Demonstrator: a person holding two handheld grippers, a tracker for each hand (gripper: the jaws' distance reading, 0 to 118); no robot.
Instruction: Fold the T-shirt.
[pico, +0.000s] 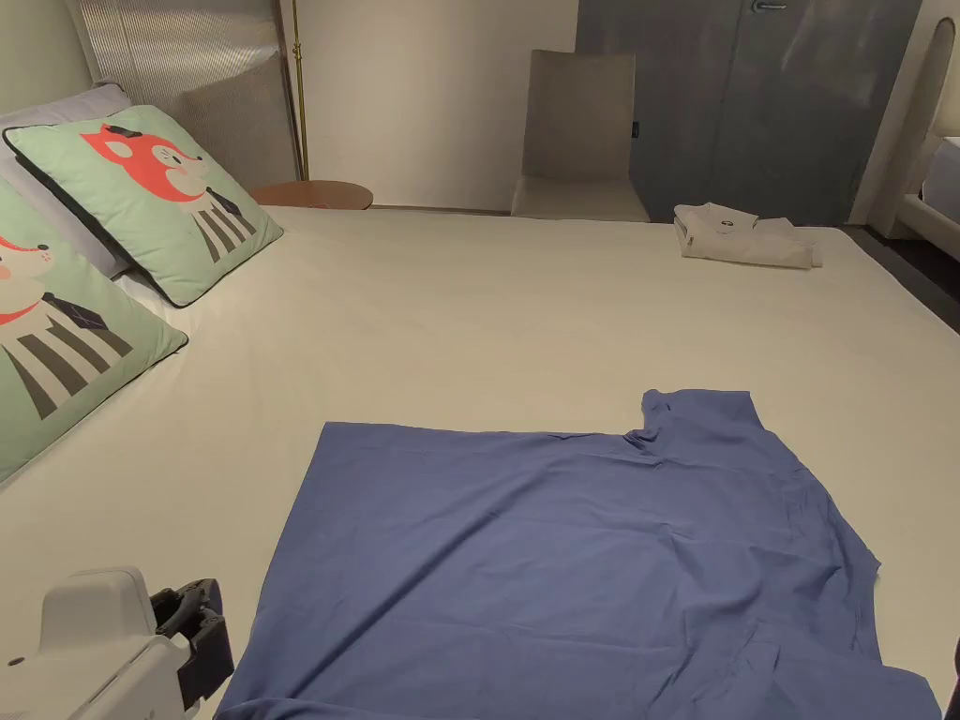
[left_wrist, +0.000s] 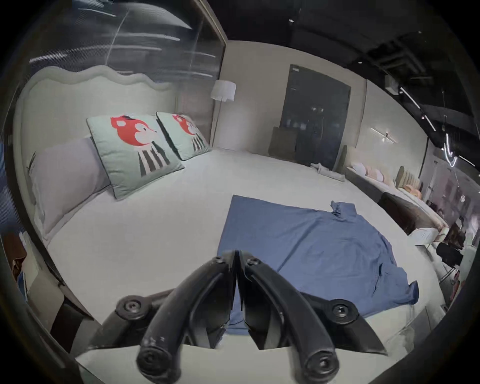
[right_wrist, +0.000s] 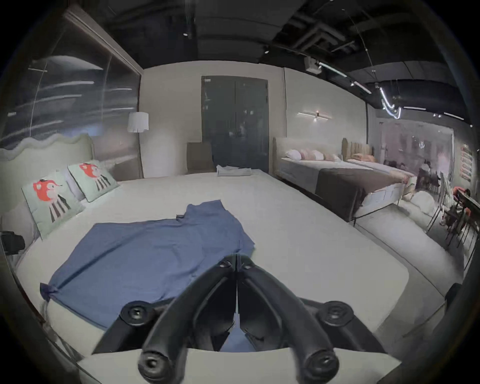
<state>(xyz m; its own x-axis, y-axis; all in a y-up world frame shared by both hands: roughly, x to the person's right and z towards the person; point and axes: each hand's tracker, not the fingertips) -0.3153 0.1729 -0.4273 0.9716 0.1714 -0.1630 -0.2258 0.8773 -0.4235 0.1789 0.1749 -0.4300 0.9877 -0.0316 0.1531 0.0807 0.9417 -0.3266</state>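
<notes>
1. Bed (pico: 525, 300) with a plain pale sheet takes up most of the room in front; sheet flat, few creases.
2. Blue T-shirt (pico: 572, 562) lies spread flat on the bed's near half, hem toward the pillows, one sleeve (pico: 698, 417) sticking out on the far side. Its near edge reaches the bed's near edge.
3. Two fox pillows at the head of the bed, well apart from the T-shirt: one (pico: 150, 197) farther, one (pico: 47, 347) nearer, both leaning on plain pale pillows (left_wrist: 67, 176).
4. Folded pale garment (pico: 745, 236) sits at the bed's far corner, well apart from the T-shirt.
5. Wavy padded headboard (left_wrist: 85, 85) behind the pillows; dark glossy wall panel above it.
6. Beyond the bed's far side: beige chair (pico: 579, 141), dark double door (pico: 750, 103), floor lamp with white shade (right_wrist: 138, 121), round wooden side table (pico: 314, 194).
7. Second bed with brown throw (right_wrist: 345, 184) stands past the first bed's foot end; more beds and chairs behind it, too blurred to detail.
8. Left gripper (left_wrist: 237, 253): jaws pressed together, nothing between them, above the T-shirt's hem corner near the bed edge. Its pale body shows at the head view's lower left.
9. Right gripper (right_wrist: 236, 257): jaws closed tip to tip, empty, over the T-shirt's near shoulder side.
</notes>
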